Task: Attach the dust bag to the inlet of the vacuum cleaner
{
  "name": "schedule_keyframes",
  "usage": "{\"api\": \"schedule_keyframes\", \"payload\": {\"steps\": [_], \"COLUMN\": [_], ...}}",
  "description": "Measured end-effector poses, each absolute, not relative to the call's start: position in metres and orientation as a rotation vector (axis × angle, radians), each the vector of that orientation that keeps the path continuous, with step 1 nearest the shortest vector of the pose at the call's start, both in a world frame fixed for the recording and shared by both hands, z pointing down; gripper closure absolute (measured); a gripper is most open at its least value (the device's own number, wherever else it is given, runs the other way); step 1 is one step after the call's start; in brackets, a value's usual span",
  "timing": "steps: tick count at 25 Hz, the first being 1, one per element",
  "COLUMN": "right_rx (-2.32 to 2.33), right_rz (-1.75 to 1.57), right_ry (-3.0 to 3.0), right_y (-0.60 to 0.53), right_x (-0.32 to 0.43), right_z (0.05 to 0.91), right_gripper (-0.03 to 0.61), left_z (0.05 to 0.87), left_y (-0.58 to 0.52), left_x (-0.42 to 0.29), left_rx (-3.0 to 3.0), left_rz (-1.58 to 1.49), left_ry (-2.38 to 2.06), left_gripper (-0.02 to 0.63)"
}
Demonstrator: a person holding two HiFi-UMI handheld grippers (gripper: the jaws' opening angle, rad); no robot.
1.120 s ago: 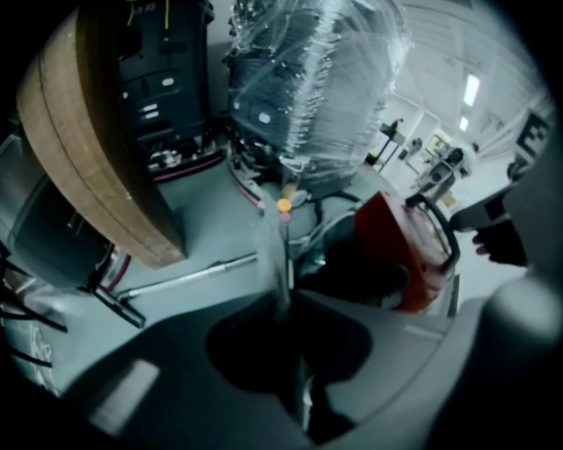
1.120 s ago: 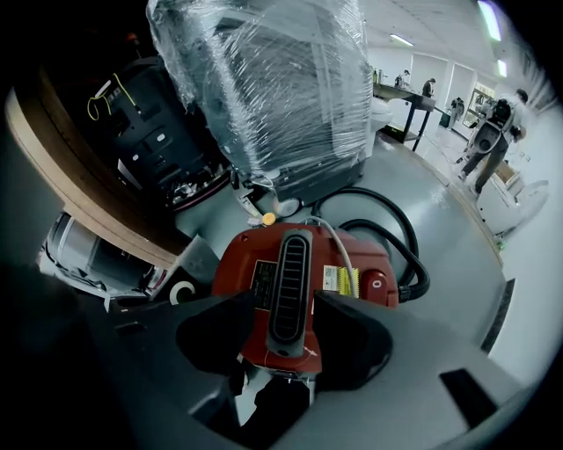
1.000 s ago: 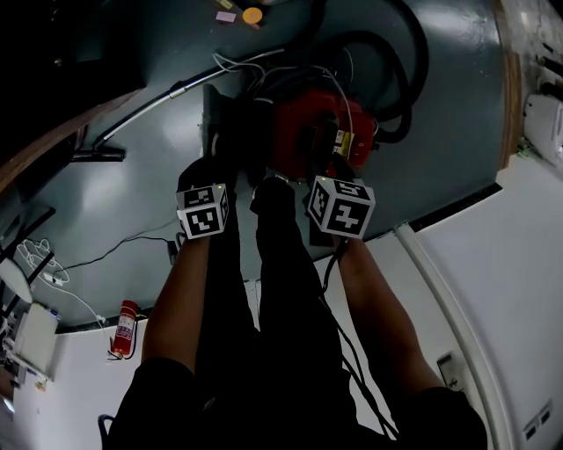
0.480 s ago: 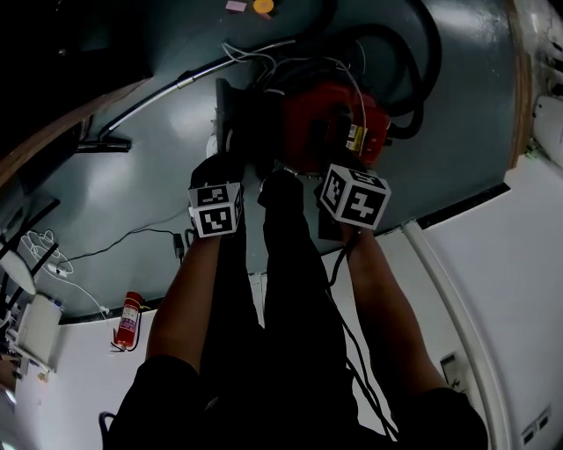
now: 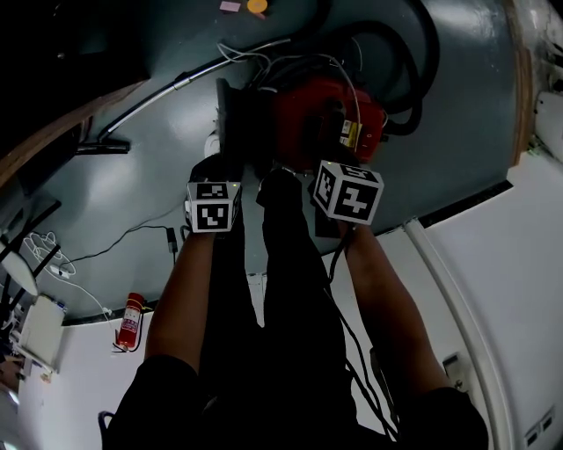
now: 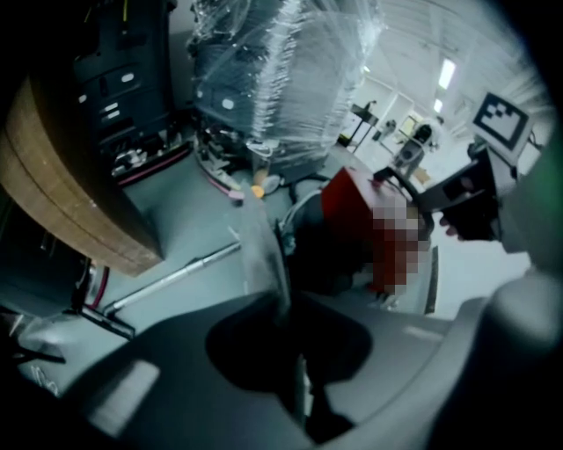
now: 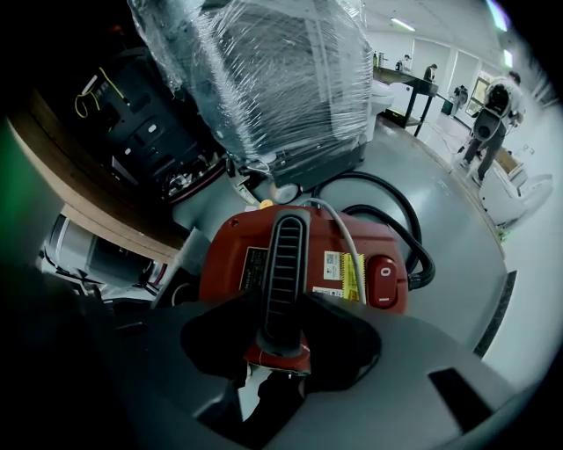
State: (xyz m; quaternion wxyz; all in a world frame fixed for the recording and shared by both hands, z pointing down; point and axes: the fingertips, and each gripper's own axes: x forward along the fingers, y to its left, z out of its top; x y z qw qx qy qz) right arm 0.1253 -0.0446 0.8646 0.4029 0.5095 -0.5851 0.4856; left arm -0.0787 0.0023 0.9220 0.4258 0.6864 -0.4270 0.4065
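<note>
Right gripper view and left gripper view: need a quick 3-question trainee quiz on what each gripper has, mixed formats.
1. Multiple choice: what stands between the jaws of the right gripper? A) the hose B) the black ribbed handle C) the red switch
2. True or false: the vacuum cleaner has a blue body.
3. Fill in: the left gripper pinches a thin grey ____.

Key: 1 B, the jaws have just closed on it. 2 false, it is red. 3 sheet.

A red fire extinguisher [image 5: 128,321] is sitting at the floor's edge; an orange disc [image 5: 256,6] is lying beside a plastic-wrapped stack [image 7: 264,79].
</note>
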Motion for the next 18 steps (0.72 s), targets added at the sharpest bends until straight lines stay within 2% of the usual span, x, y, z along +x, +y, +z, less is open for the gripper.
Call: {"api": "schedule_keyframes", "payload": {"steps": [6, 11, 16, 18], "right_rx": [1.288, 1.283, 1.280, 1.286], "right_rz": [1.232, 1.233, 1.234, 1.237], "right_ry": [-1.493, -1.500, -1.508, -1.509], "right_y": [-0.045, -0.044, -0.044, -0.045], "right_x": [0.124, 0.125, 0.124, 0.124], "right_z": [0.864, 0.864, 0.864, 0.864], "right_gripper": [0.436, 0.436, 0.436, 0.436], "left_z": [0.924, 0.924, 0.925, 0.926], "left_y": [0.003, 0.009, 0.007, 0.008], "left_x": [-0.075, -0.068, -0.069, -0.068], "left_rx": [1.688, 1.785, 1.598, 1.584], "left_rz": [0.906, 1.085, 0.792, 0.765], "left_ry": [-0.976, -0.912, -0.918, -0.913], "left_gripper": [0.584, 0.584, 0.584, 0.584]}}
